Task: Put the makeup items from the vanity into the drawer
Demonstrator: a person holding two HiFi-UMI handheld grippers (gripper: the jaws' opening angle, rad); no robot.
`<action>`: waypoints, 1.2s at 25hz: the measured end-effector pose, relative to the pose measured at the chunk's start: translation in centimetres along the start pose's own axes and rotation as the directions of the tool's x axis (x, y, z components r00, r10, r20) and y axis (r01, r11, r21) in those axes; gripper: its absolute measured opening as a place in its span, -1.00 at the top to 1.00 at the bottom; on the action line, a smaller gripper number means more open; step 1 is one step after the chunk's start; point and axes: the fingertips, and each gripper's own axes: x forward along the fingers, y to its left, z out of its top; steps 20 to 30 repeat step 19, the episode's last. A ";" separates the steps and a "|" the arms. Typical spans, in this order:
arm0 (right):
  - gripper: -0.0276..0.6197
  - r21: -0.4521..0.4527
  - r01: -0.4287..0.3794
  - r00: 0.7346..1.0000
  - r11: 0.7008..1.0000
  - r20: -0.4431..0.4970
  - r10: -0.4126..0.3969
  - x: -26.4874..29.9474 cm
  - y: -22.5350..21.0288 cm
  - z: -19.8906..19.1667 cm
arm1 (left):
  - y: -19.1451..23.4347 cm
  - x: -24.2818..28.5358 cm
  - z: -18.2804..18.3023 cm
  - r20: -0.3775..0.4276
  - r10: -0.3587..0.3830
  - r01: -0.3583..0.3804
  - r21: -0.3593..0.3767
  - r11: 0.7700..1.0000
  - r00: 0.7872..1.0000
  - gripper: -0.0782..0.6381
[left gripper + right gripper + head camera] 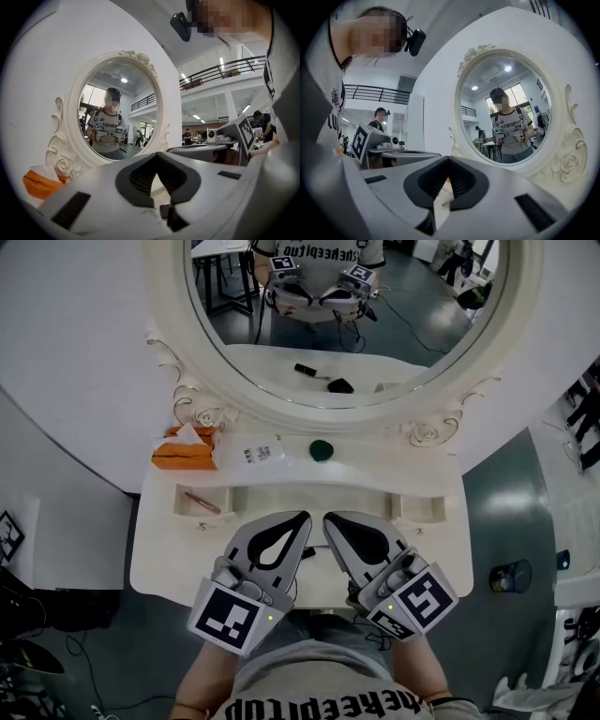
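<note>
Steep downward look at a cream vanity: carved oval mirror (347, 324) on a white wall, pale counter (155, 559) below it.

Left gripper (302, 521) and right gripper (333, 521) side by side above the front middle of the counter, tips just beside each other and aimed toward the mirror. Both clenched, jaws together, nothing held between them.

On the back ledge under the mirror, near the middle: a small dark round compact (322, 450). Just to its left, a clear crinkled packet (251, 454), lying against an orange tissue box (176, 454). Further forward on the left, a slender pink stick (202, 502) lying slantwise in a shallow recess (183, 491). A matching recess on the right, contents too small to make out.

No drawer clearly in view. Possibly under the grippers at the front edge, possibly one of the recesses; open or shut, impossible to tell.

Likely trouble from here:
- Compact low, round and probably smooth: apt to squirt out of a pinch or skid back against the mirror base.
- Packet limp: apt to sag, slip free, or drag the tissue box along.
- Stick thin and round: apt to roll, hard to pinch against the recess floor.
- Grippers close together: risk of knocking one another on a reach.
- Drawer state unseen: risk of carrying an item to a shut front.
</note>
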 end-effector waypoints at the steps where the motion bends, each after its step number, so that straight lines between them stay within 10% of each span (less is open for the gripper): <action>1: 0.88 -0.002 -0.002 1.000 1.000 0.003 0.002 -0.2 0.1 0.2 | -0.2 0.0 0.1 0.001 -0.001 0.001 0.001 1.000 1.000 0.74; 30: 0.88 -0.016 -0.009 1.000 1.000 0.029 0.009 -3.0 1.0 0.7 | -3.3 -0.3 0.3 0.010 -0.014 0.014 0.023 1.000 1.000 0.74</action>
